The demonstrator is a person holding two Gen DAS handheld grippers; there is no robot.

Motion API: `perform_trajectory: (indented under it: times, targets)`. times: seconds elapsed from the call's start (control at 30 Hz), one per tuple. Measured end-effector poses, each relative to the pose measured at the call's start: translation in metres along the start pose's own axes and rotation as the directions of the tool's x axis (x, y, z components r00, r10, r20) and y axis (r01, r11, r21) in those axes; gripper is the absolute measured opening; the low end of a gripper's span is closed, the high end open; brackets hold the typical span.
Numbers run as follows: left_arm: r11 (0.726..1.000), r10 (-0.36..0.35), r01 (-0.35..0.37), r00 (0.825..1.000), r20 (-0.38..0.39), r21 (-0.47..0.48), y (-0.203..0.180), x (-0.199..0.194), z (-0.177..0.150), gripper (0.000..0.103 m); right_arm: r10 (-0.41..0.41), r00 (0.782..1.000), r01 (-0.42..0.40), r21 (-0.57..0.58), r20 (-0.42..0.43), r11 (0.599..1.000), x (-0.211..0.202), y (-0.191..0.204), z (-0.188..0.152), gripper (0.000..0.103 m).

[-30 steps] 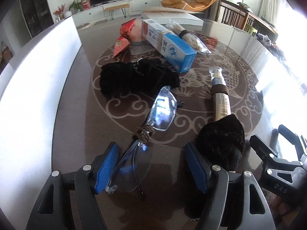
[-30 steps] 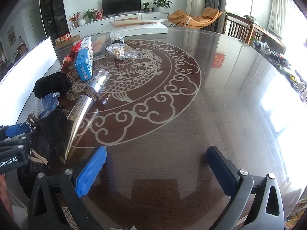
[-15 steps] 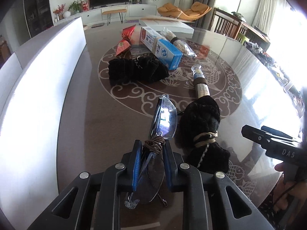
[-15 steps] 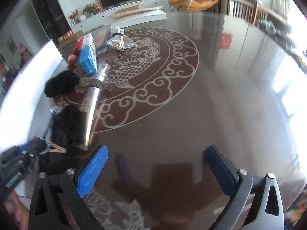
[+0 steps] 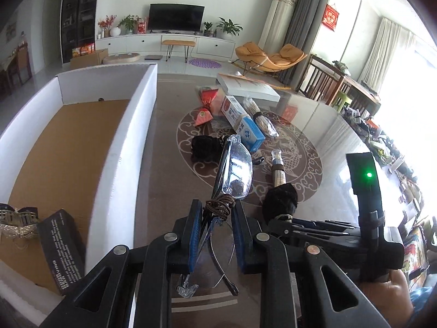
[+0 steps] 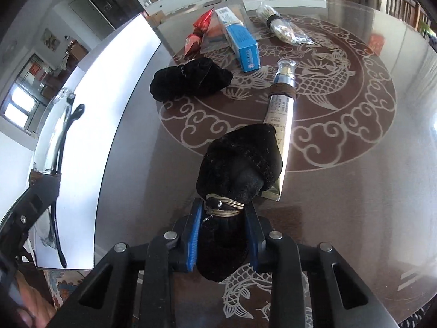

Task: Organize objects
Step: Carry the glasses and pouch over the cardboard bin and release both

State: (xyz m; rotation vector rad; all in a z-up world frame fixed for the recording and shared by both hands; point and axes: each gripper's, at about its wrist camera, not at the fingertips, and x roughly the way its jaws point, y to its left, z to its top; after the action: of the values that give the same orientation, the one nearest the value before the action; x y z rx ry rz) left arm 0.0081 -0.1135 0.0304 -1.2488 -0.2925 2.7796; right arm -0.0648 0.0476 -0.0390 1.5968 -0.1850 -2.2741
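Note:
My left gripper (image 5: 215,216) is shut on clear safety glasses (image 5: 235,172) bound with brown cord, held above the table beside the white box (image 5: 128,142). The glasses also show at the left of the right wrist view (image 6: 52,136). My right gripper (image 6: 222,218) is shut on a black cloth bundle (image 6: 240,164) tied with tan cord, lifted over the table; the bundle shows in the left wrist view (image 5: 280,199). A second black bundle (image 6: 191,80), a silver tube (image 6: 281,112), a blue carton (image 6: 240,38), red packets (image 6: 198,34) and a bagged bundle of sticks (image 6: 284,27) lie on the table.
The white box has a cardboard floor and holds a dark carton (image 5: 61,246) and a gold mesh item (image 5: 16,222) at its near end. A flat white box (image 5: 248,86) lies at the table's far side. The round table (image 6: 355,191) has a glossy patterned top.
The left gripper has lifted the glasses off the table, next to the white box. The right gripper, open half a second ago, has shut on the tied black bundle and raised it.

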Motion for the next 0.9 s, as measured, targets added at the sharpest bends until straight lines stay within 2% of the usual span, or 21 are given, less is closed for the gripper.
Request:
perform_trajectory:
  times: [0.1,0.17,0.3,0.4,0.47,0.53,0.57,0.6,0.67,0.73,0.8,0.83,0.9]
  targets:
    - [0.999,0.014,-0.012,0.999,0.031,-0.049,0.029,-0.025,0.012,0.021,0.051,0.997,-0.052,0.018,0.062,0.998,-0.031,-0.002,0.003,0.029]
    - [0.995,0.052,-0.048,0.997,0.051,-0.085,0.055,-0.04,0.021,0.021,0.107,0.989,-0.107,-0.004,0.103,0.994,-0.056,0.011,0.01,0.029]
    - [0.97,0.193,-0.18,0.979,0.07,-0.161,0.115,-0.059,0.03,0.021,0.236,0.961,-0.219,-0.126,0.144,0.968,-0.093,0.075,0.027,0.029]
    - [0.946,0.263,-0.246,0.964,0.051,-0.212,0.154,-0.063,0.028,0.021,0.328,0.94,-0.301,-0.225,0.093,0.927,-0.09,0.138,0.038,0.029]
    - [0.931,0.304,-0.291,0.952,0.026,-0.221,0.17,-0.06,0.023,0.021,0.348,0.935,-0.317,-0.289,0.063,0.903,-0.08,0.18,0.045,0.029]
    - [0.909,0.346,-0.346,0.937,-0.044,-0.232,0.186,-0.049,0.017,0.023,0.375,0.926,-0.343,-0.335,0.034,0.877,-0.065,0.214,0.048,0.03]
    - [0.897,0.357,-0.367,0.93,-0.083,-0.246,0.194,-0.043,0.013,0.023,0.39,0.921,-0.364,-0.34,0.011,0.867,-0.053,0.228,0.049,0.036]
    - [0.884,0.368,-0.386,0.922,-0.118,-0.265,0.201,-0.038,0.009,0.026,0.385,0.923,-0.368,-0.34,-0.017,0.866,-0.042,0.238,0.051,0.051]
    - [0.869,0.367,-0.396,0.918,-0.15,-0.297,0.208,-0.035,0.001,0.038,0.342,0.94,-0.327,-0.329,-0.014,0.886,-0.028,0.244,0.052,0.065]
    - [0.867,0.362,-0.385,0.923,-0.131,-0.315,0.204,-0.038,-0.006,0.059,0.314,0.949,-0.285,-0.335,0.034,0.898,-0.03,0.234,0.048,0.071]
    - [0.873,0.371,-0.382,0.924,-0.097,-0.304,0.192,-0.04,-0.008,0.07,0.254,0.962,-0.207,-0.342,0.099,0.917,-0.035,0.215,0.042,0.085]
    - [0.88,0.368,-0.375,0.926,-0.081,-0.292,0.184,-0.04,-0.007,0.07,0.223,0.965,-0.167,-0.334,0.139,0.928,-0.039,0.202,0.038,0.087]
    - [0.909,0.325,-0.327,0.944,-0.049,-0.26,0.159,-0.04,-0.003,0.07,0.165,0.962,-0.094,-0.3,0.219,0.949,-0.048,0.169,0.029,0.095]
